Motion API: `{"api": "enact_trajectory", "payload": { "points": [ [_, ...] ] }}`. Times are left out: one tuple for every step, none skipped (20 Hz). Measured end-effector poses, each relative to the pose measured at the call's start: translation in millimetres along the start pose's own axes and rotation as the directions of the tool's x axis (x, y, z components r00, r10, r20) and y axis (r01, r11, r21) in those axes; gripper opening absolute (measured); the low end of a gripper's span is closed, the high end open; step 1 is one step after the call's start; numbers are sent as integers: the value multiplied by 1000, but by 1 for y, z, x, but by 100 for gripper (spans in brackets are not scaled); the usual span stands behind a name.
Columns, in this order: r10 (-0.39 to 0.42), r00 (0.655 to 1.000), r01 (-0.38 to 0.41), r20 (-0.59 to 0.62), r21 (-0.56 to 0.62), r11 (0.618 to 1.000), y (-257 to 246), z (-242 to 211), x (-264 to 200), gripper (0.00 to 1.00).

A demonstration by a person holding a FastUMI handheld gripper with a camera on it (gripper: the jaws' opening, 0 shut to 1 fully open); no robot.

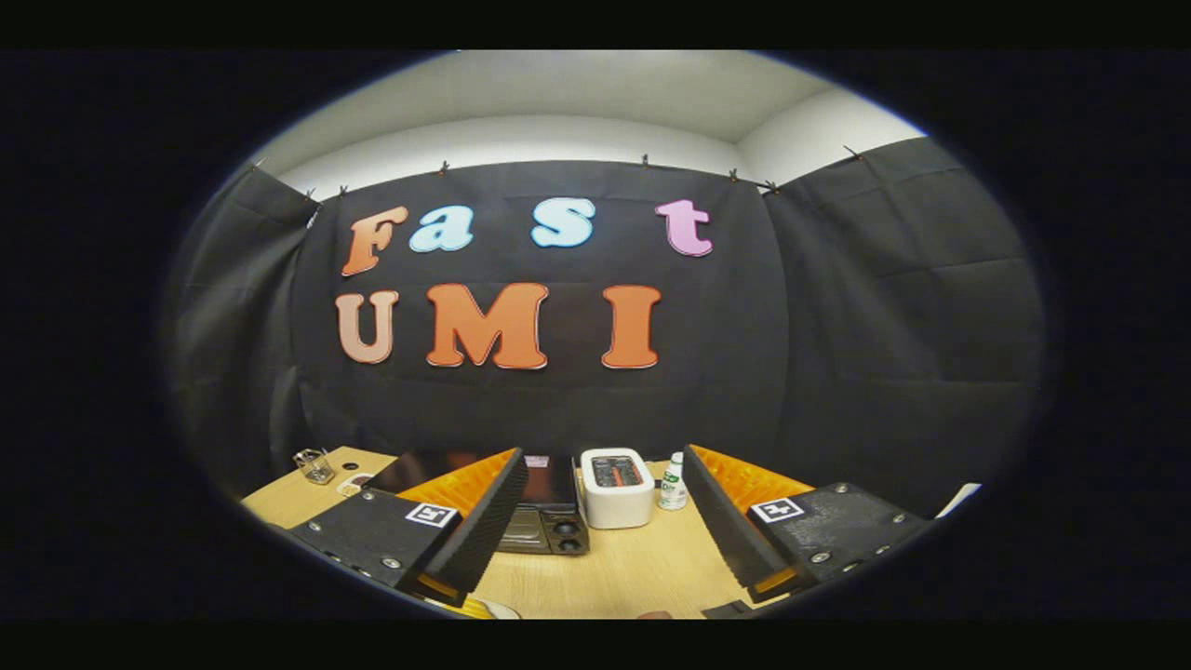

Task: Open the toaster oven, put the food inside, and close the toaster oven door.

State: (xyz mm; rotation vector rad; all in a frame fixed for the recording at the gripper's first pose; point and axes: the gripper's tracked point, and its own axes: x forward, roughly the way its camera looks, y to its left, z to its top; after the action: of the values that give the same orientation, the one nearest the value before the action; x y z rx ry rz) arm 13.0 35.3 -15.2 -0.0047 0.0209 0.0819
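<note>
The hand-held gripper (600, 521) hangs above the wooden tabletop (642, 577) with its 2 fingers spread wide, holding nothing. Beyond them, the dark toaster oven (549, 521) stands partly hidden behind the left finger, door closed. Just right of the oven sits a white toaster (616, 488), then a small white bottle (672, 484). Far left of the oven stands a clear glass container (314, 465)

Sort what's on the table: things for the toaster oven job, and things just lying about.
For the job: toaster oven, door shut; gripper, fingers open and holding nothing.

Lying about: white toaster, small bottle, clear holder at the table's far corner.
</note>
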Motion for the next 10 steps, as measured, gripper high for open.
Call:
{"api": "enact_trajectory", "payload": {
  "points": [
    [3, 1000, -3, -2, 1, 1000, 2, -1, 2, 99],
    [2, 1000, -2, -6, -1, 1000, 1, -2, 3, 99],
    [0, 1000, 0, -7, -4, 1000, 0, -4, 3, 99],
    [-7, 1000, 7, -10, -6, 1000, -1, -6, 3, 99],
    [-18, 1000, 17, -17, -6, 1000, -3, -9, 4, 99],
    [-25, 999, 25, -25, -1, 1000, -2, -13, 4, 99],
    [-27, 999, 27, -30, 9, 1000, 0, -15, 2, 99],
    [-23, 999, 23, -33, 21, 1000, 4, -18, 0, 99],
    [-20, 999, 21, -36, 28, 999, 9, -23, -3, 99],
    [-16, 999, 17, -46, 28, 999, 16, -30, -5, 99]
  ]
}}
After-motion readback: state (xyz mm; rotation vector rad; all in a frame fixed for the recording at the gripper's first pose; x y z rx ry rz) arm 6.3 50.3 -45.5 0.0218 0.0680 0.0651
